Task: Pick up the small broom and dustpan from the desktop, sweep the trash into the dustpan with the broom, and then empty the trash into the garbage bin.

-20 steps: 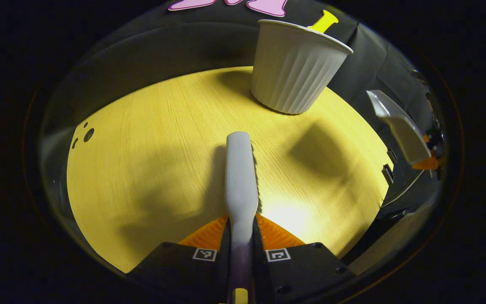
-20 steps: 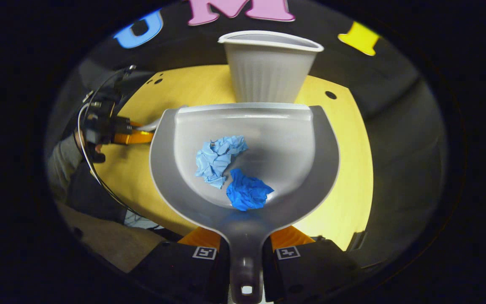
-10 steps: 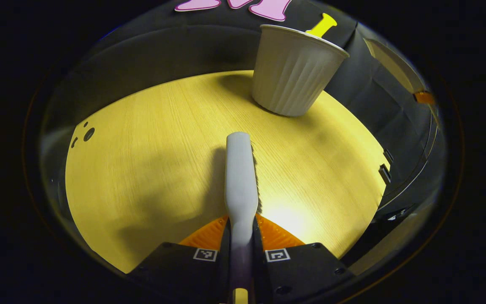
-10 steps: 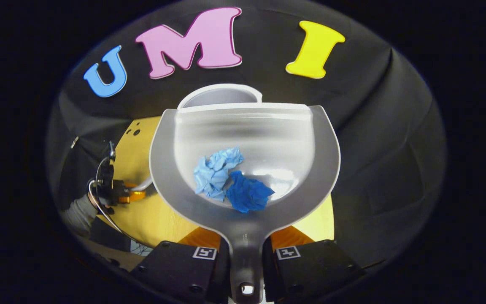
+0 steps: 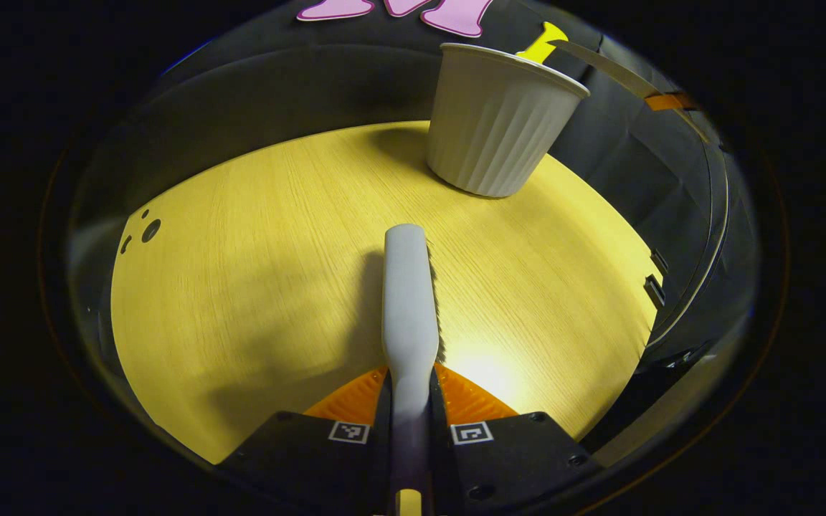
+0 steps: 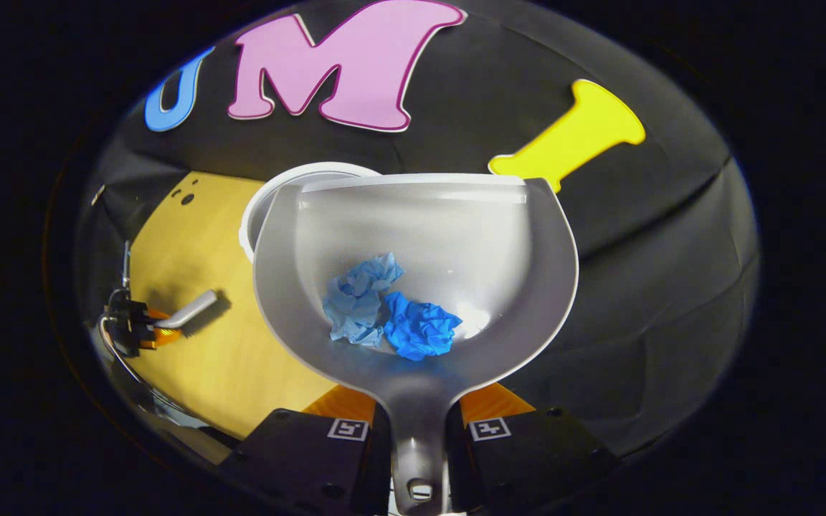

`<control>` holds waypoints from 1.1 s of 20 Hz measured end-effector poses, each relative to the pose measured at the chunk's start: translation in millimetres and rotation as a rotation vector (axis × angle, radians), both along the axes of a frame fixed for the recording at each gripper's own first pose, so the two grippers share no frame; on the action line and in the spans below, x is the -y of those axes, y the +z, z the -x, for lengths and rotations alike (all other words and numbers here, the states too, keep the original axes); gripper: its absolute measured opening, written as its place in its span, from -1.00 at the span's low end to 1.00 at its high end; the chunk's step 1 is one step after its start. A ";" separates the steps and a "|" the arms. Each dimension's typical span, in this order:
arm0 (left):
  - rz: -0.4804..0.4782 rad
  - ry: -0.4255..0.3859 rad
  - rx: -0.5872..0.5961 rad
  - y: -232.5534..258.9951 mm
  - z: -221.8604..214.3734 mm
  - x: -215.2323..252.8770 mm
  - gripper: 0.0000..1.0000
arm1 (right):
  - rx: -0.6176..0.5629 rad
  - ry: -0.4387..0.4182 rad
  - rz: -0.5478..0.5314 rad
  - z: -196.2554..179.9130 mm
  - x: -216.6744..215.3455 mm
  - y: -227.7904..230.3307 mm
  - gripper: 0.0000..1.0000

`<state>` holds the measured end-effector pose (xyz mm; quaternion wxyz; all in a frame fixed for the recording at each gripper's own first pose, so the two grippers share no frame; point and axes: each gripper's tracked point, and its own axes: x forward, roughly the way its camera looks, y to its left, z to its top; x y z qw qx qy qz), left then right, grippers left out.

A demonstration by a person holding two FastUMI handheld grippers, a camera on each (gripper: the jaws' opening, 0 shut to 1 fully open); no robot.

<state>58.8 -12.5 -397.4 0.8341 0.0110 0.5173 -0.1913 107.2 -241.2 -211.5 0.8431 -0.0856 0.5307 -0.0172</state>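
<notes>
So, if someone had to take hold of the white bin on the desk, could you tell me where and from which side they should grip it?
Grip the white bin at its open rim, from above, one finger inside and one outside. It stands upright and flares wider toward the top, so its ribbed wall looks too broad for the tongs; the rim is thin and free. The near side, facing the broom, seems easiest.
</notes>
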 end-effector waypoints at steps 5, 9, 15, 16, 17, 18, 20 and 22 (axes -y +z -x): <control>0.000 0.019 -0.005 -1.2 2.1 -5.4 -0.48 | -0.041 0.149 0.189 -32.9 10.3 -6.6 -0.28; -0.010 0.019 -0.007 -1.7 2.0 -10.1 -0.40 | -0.096 0.276 0.291 -42.0 12.6 -7.6 -0.29; -0.004 0.011 -0.007 -1.8 1.6 -6.9 -0.46 | -0.195 0.385 0.396 -57.7 16.6 -8.8 -0.28; -0.003 0.011 -0.007 -1.6 1.1 -6.1 -0.47 | -0.211 0.407 0.418 -62.9 18.7 -9.5 -0.28; -0.001 0.010 -0.007 -1.9 0.4 -2.3 -0.46 | -0.228 0.428 0.443 -65.0 18.9 -6.4 -0.28; 0.000 0.009 -0.007 -1.7 -0.8 -1.6 -0.47 | -0.250 0.455 0.470 -65.2 20.5 -7.1 -0.28; -0.001 0.007 -0.005 -1.1 -0.2 -1.6 -0.47 | -0.277 0.492 0.502 -70.6 19.0 -4.8 -0.29; 0.000 0.009 -0.005 -1.7 1.5 -0.8 -0.47 | -0.299 0.536 0.527 -74.6 16.6 -1.7 -0.29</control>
